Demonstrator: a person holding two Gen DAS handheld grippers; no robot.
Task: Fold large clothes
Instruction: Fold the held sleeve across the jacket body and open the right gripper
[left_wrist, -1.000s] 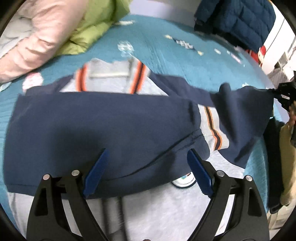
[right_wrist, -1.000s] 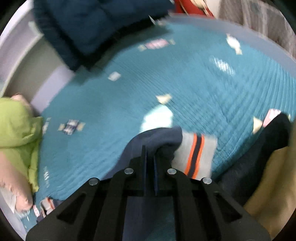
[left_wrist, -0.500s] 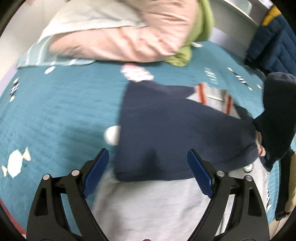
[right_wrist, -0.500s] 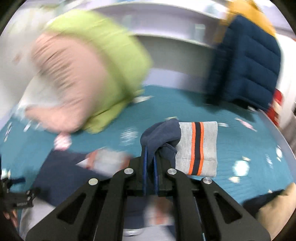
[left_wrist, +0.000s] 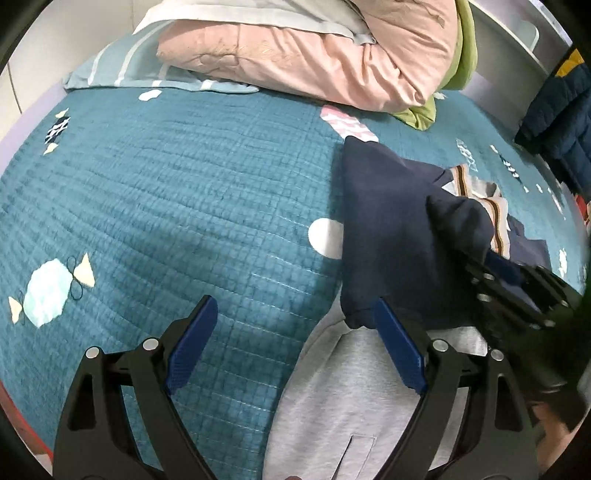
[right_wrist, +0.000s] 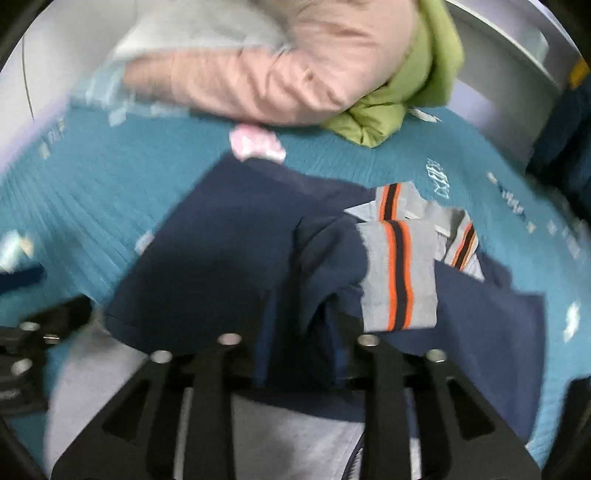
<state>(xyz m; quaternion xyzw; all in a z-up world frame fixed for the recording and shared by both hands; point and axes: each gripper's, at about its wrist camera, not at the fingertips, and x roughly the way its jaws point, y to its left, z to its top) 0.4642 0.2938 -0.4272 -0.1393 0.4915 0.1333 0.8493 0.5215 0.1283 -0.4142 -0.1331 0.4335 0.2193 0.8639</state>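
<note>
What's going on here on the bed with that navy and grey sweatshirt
A person with a gripper in each hand is folding a navy and grey sweatshirt on a teal quilt. The right gripper has carried the striped cuff sleeve across the folded body, and its jaws have just been opening, with navy fabric between them. The left gripper hovers open and empty at the garment's edge. A pink duvet is piled behind.

You have one navy-and-grey sweatshirt with two striped cuffs showing, one teal quilted bedspread, one pink duvet, one green quilt, one striped pillow, one dark blue padded jacket, and two grippers: left gripper, right gripper.
</note>
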